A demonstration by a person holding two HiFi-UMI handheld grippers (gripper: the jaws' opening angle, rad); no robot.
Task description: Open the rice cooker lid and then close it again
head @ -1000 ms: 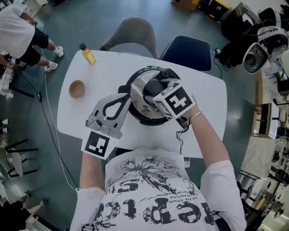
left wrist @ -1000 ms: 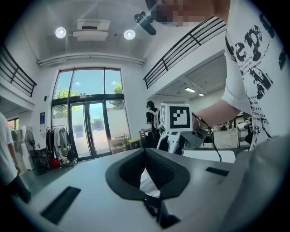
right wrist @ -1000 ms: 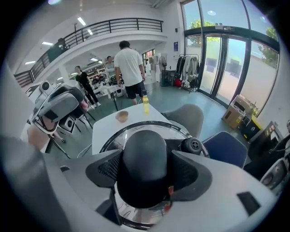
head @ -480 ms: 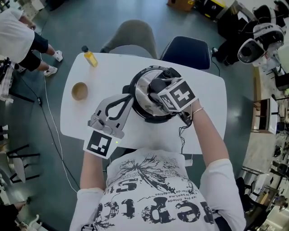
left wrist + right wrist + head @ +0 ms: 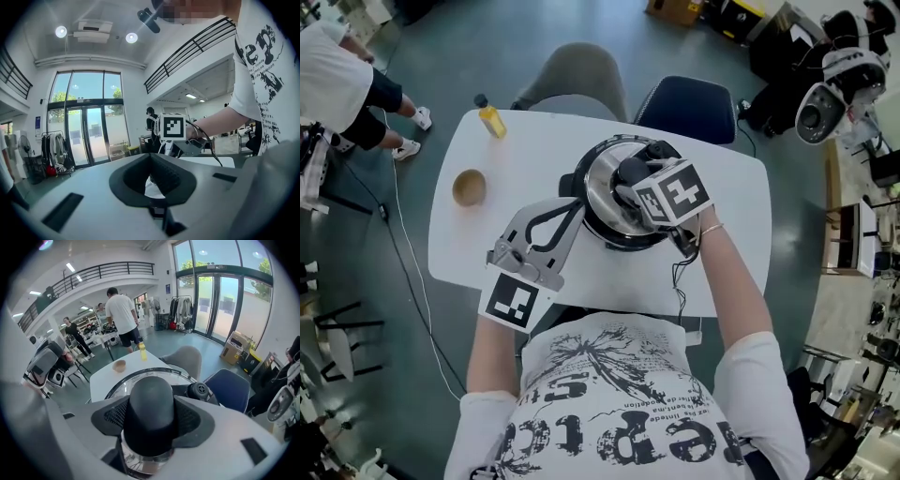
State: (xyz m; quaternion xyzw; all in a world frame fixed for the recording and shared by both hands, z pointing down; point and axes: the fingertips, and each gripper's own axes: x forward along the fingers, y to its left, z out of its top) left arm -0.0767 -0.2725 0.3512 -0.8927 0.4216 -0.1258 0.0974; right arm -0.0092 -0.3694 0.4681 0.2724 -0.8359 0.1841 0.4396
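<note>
The rice cooker (image 5: 598, 230) stands mid-table with its shiny steel and glass lid (image 5: 602, 192) on top. My right gripper (image 5: 630, 174) points steeply down onto the lid, and its jaws are shut on the black lid knob (image 5: 151, 399), whose dome fills the gap between the pads. The lid rim (image 5: 140, 373) shows around the knob. My left gripper (image 5: 573, 204) lies nearly level at the cooker's left side, its fingers closed into a loop with nothing in them. In the left gripper view the left gripper (image 5: 152, 180) faces out into the room, past the right gripper's marker cube (image 5: 172, 126).
On the white table (image 5: 525, 155) a small wooden bowl (image 5: 470, 187) sits at the left and a yellow bottle (image 5: 491, 119) at the far left corner. A grey chair (image 5: 574, 75) and a blue chair (image 5: 689, 108) stand behind. A cable (image 5: 679, 281) trails off the front edge.
My left gripper has edged a little towards the cooker. The right gripper stays on the lid knob, its marker cube rolled slightly. The lid has not lifted.
</note>
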